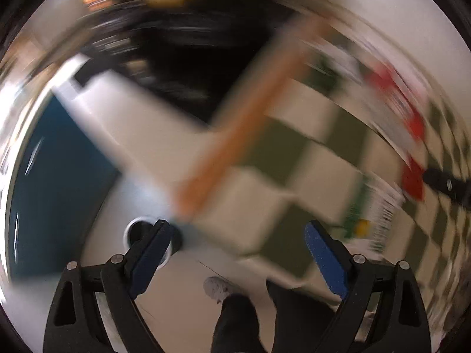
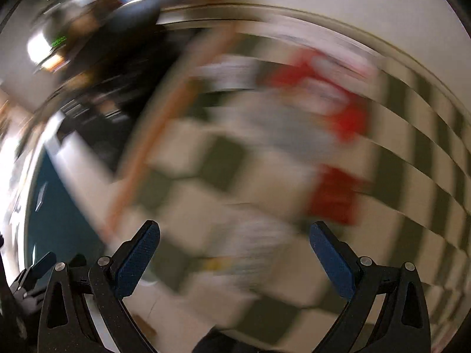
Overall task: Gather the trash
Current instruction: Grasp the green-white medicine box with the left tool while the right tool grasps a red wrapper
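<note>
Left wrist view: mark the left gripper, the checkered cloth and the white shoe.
left gripper (image 1: 237, 235), left wrist view, midway between its open fingertips
checkered cloth (image 1: 281, 144), left wrist view, on a green square
white shoe (image 1: 216, 286), left wrist view, on the toe

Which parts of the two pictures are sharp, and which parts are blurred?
Left wrist view: the left gripper is sharp and open, the checkered cloth is smeared. Right wrist view: the right gripper is sharp, the cloth and red items blur more heavily.
</note>
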### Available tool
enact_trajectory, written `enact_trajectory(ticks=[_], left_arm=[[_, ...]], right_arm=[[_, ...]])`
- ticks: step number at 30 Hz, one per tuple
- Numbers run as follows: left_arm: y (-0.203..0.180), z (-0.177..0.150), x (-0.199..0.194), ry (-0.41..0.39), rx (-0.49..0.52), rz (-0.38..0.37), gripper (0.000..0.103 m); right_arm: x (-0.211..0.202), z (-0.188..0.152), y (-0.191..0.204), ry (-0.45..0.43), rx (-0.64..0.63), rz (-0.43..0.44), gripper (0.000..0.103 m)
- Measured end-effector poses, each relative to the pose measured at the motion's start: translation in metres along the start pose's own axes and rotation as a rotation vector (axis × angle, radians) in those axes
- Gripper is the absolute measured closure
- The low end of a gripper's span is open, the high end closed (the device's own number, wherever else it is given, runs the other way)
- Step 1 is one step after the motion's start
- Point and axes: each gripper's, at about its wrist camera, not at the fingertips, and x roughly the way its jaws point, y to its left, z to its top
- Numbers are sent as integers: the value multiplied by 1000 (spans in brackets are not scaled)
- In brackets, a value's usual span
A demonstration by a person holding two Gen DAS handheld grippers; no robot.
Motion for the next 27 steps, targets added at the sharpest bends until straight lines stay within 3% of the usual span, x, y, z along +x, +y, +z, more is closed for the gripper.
enact_trajectory(ticks=[5,9,10,11,14,18,20,21,23,24,27], left_arm=[[-99,22,33,123,214,-124,10],[-140,22,58,188,304,-97,12],[-144,22,61,188,315,-86,29],[-143,22,64,185,310,-62,38],[-124,32,61,158,206,-45,38],[-91,48,56,125,94,0,38],[-79,54,55,118,61,17,38],[-75,55,55,114,46,20,38],[-66,58,51,102,17,23,38],[-63,58,49,93,5,20,38],[-53,55,37,78,-13,-5,38]], right_arm=[[22,0,-87,50,133,-43,0],[28,0,-119,64,172,-29,0],[30,1,-124,70,179,-15,0],[35,1,-122,72,180,-9,0],[39,6,-125,66,189,61,0],[48,11,-113,41,143,78,3],[57,14,-97,46,103,83,18],[62,17,-88,48,85,75,31],[64,18,-68,4,3,21,50],[66,18,-62,1,-18,-3,89],[57,15,-56,-27,-7,26,90]])
